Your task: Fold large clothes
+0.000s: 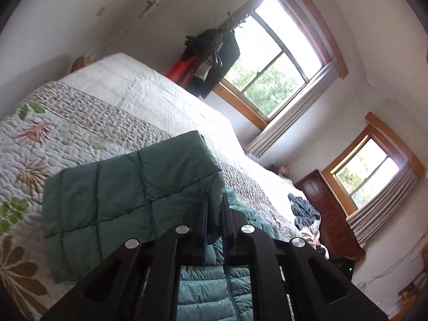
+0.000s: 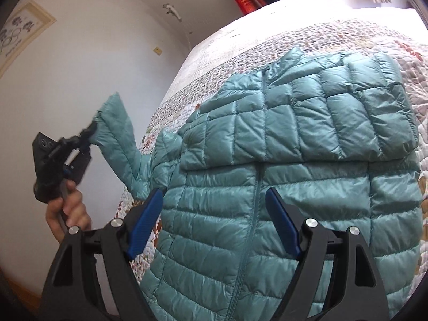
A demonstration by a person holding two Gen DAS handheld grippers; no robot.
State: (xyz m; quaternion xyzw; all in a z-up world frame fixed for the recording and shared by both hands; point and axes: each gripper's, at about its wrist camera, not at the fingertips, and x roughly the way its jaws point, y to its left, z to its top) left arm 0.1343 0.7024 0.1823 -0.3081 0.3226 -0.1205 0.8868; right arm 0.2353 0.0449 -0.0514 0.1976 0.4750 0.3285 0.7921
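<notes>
A teal quilted puffer jacket (image 2: 281,176) lies front-up on the floral quilt (image 2: 240,42) that covers the bed, its zip running down the middle and one sleeve folded across the chest. The other sleeve (image 2: 120,136) is lifted off the bed's side edge, out over open air beside the white wall. The left gripper (image 2: 89,131), held in a person's hand (image 2: 68,208), is clamped tight on that sleeve's cuff; in the left wrist view the cloth (image 1: 128,192) fills the narrow gap between the closed fingers. The right gripper (image 2: 214,222) hovers over the jacket's lower front with its blue pads (image 2: 145,223) spread wide and nothing between them. The quilt lies bare beyond the collar. Farther along the bed sits a crumpled dark blue garment (image 1: 303,211), well apart from the jacket. Dark clothes (image 1: 211,56) hang beside the larger window (image 1: 278,53), and a dark wooden cabinet (image 1: 329,214) stands under the smaller one
</notes>
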